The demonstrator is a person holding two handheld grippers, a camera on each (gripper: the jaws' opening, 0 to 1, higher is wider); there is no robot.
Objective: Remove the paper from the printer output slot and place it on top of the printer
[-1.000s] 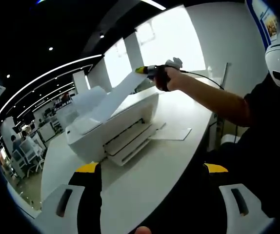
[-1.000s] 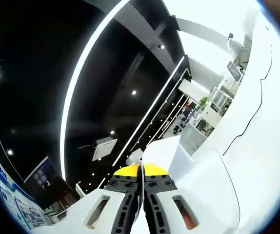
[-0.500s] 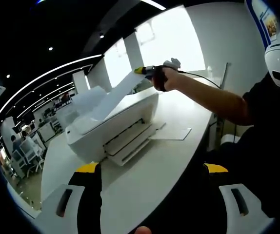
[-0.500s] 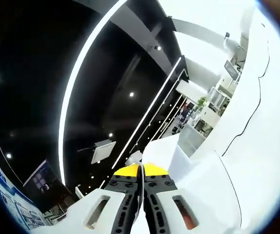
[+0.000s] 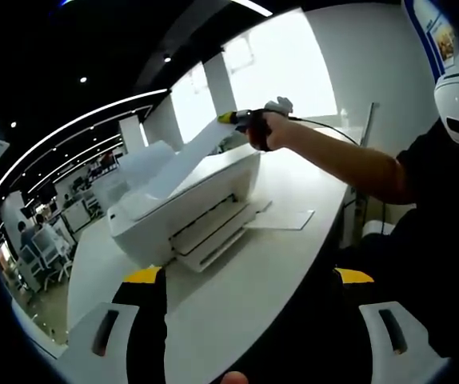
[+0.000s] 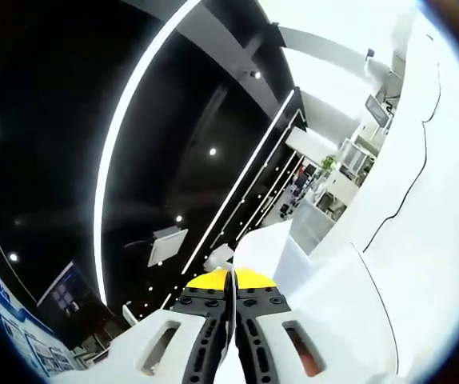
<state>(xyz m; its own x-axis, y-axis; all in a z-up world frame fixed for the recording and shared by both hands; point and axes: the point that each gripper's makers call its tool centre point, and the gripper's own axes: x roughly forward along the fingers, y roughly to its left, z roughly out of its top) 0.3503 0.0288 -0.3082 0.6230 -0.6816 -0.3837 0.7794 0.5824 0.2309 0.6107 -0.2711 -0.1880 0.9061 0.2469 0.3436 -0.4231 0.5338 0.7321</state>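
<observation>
Paper sheet point(image 5: 183, 158) pinched at its upper corner between the closed jaws of the right gripper point(image 5: 231, 118), slanting with its long axis down toward the top of the white printer point(image 5: 183, 210), lower end near the rear input tray. Left gripper point(image 5: 245, 352) wide open, holding nothing, low over the white table point(image 5: 253, 280), well apart. Nothing between sheet and printer top; output tray point(image 5: 281, 219) folded out in front.

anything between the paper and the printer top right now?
Nothing visible. The right gripper holds the paper by its far end, and the sheet slopes down over the printer, whose top looks bare beneath it. The raised rear tray flap stands beside the sheet.
</observation>
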